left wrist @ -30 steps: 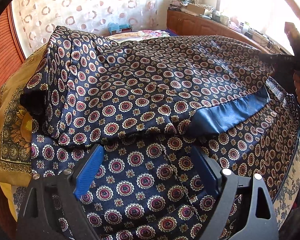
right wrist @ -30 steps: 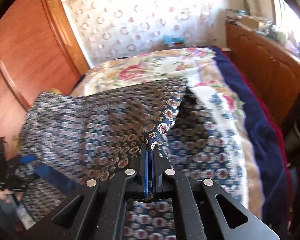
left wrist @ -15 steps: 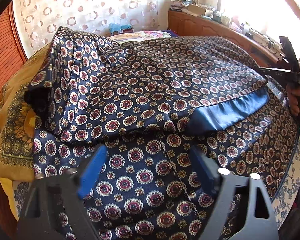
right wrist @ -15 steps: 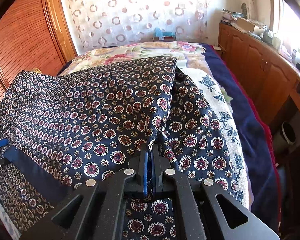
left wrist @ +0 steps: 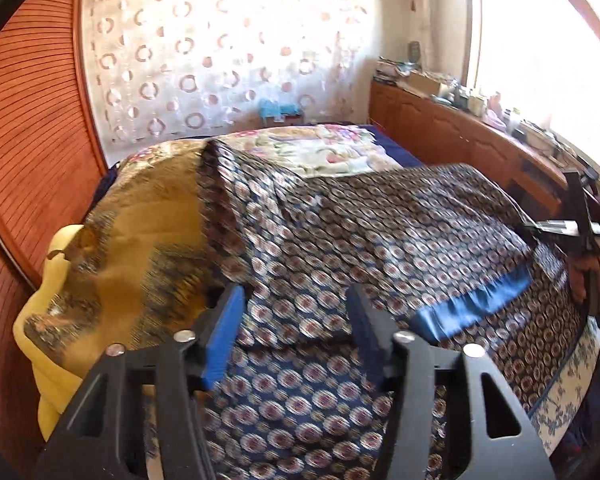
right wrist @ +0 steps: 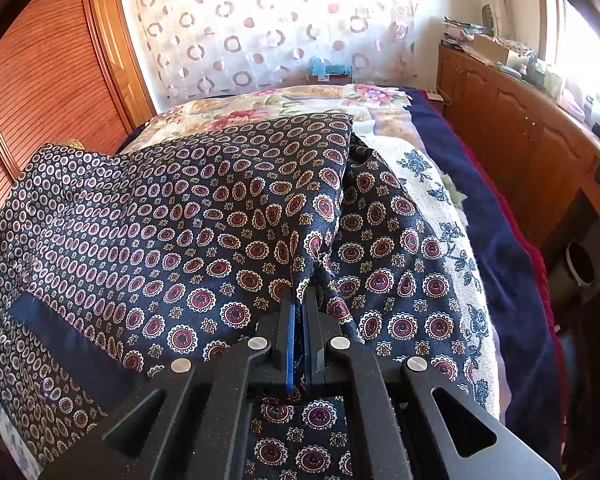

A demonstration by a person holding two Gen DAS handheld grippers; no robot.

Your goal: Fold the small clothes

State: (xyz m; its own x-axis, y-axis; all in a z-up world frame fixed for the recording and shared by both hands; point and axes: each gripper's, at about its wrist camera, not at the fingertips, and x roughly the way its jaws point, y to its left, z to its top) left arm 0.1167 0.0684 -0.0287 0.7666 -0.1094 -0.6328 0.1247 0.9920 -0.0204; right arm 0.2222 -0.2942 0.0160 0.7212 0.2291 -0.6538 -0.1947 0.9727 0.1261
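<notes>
Currently, the right gripper is clamping a fold of the garment; the left gripper is closing above it, pads gripping nothing.

Motion blur smears the left wrist view, softening the medallion print on the navy garment and the mustard cloth at left; a hand at the right edge is cut off by the frame. In the right wrist view, the garment's lower left corner runs out of frame, and clutter on the cabinet top, upper right, is too small to identify
</notes>
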